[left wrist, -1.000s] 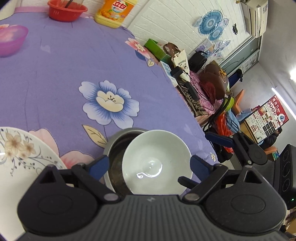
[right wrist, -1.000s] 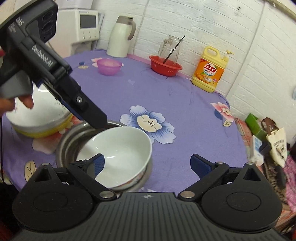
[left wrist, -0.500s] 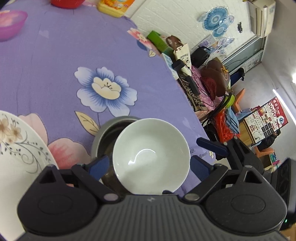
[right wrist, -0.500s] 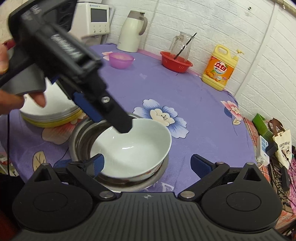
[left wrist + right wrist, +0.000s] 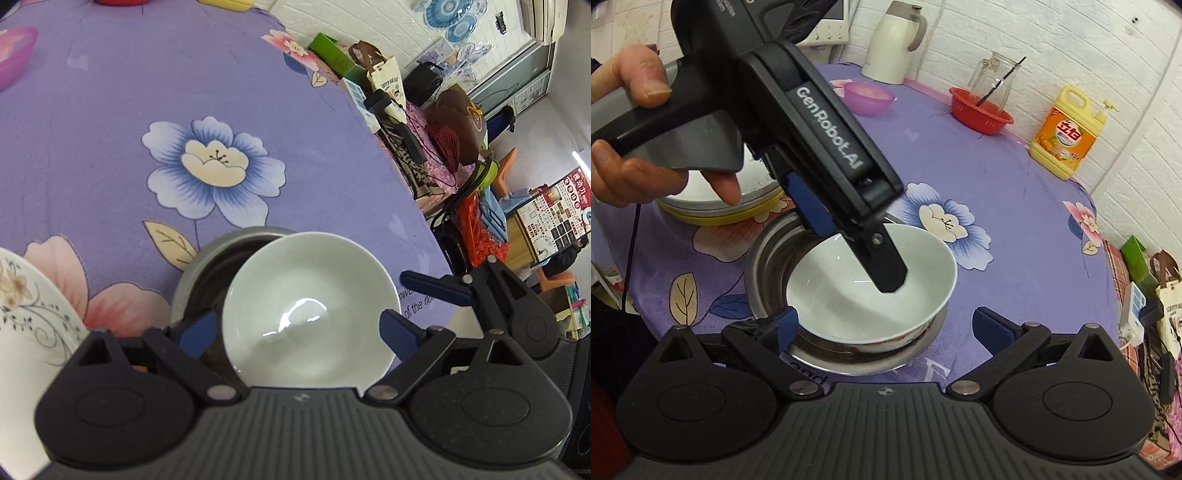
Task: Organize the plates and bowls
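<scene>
A white ceramic bowl (image 5: 310, 306) (image 5: 871, 291) sits tilted inside a steel bowl (image 5: 207, 273) (image 5: 768, 266) on the purple flowered tablecloth. My left gripper (image 5: 299, 328) is open and hangs just above the white bowl, one finger on each side of it; in the right wrist view it (image 5: 857, 243) reaches down over the bowl's inside. My right gripper (image 5: 886, 325) is open and empty, at the near rim of both bowls; it also shows in the left wrist view (image 5: 436, 286). A stack of floral plates (image 5: 26, 325) (image 5: 720, 199) lies to the left.
At the back stand a pink bowl (image 5: 870, 98), a red basket (image 5: 980, 110), a glass jug (image 5: 991, 75), a yellow detergent bottle (image 5: 1067, 133) and a white kettle (image 5: 894, 40). The table edge (image 5: 406, 192) drops off to cluttered bags on the right.
My left gripper has moved further over the white bowl, its finger now over the bowl's inside. The right gripper has come closer to the bowls. The bowls have stayed in place.
</scene>
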Demonstrator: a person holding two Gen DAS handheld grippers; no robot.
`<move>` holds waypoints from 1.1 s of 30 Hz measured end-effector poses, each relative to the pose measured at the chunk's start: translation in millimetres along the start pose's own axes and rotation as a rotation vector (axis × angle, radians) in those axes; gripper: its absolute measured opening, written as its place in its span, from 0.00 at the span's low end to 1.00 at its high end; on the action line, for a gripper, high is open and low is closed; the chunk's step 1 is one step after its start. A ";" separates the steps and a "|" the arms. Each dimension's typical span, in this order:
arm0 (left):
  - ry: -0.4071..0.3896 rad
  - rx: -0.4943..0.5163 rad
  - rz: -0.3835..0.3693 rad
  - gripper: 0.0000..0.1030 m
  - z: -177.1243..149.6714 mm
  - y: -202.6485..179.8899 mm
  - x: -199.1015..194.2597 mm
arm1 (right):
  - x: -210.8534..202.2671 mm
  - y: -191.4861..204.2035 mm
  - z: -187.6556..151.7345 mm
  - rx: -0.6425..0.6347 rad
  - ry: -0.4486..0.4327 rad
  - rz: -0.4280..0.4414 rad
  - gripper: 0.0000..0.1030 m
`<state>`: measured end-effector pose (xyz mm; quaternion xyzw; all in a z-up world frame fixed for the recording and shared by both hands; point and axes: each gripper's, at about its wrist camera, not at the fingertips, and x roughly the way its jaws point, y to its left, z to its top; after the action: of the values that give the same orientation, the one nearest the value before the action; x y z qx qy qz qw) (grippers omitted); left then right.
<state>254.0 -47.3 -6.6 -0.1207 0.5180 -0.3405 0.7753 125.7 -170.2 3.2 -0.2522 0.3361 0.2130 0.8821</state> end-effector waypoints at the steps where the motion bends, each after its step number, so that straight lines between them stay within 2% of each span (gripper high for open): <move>1: -0.004 0.002 -0.004 0.90 -0.2 0.0 0.7 | 0.9 0.2 0.5 0.001 -0.003 0.006 1.00; 12: -0.059 0.041 -0.034 0.90 -4.3 0.8 -1.4 | 6.0 3.1 -5.2 0.049 -0.073 0.039 1.00; 21: -0.035 0.014 -0.050 0.90 -1.8 4.7 -4.1 | 6.4 4.5 1.6 -0.008 -0.029 0.038 1.00; 25: -0.056 0.024 -0.039 0.90 -4.4 1.8 -3.3 | 8.9 3.7 5.4 -0.026 -0.012 0.037 1.00; 33: -0.078 0.033 -0.053 0.90 -5.2 -3.3 -13.7 | 9.8 -11.8 -2.1 0.131 -0.071 0.043 1.00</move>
<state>244.8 -40.0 2.8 -0.1347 0.4784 -0.3644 0.7875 137.8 -178.6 -1.4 -0.1788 0.3234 0.2184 0.9032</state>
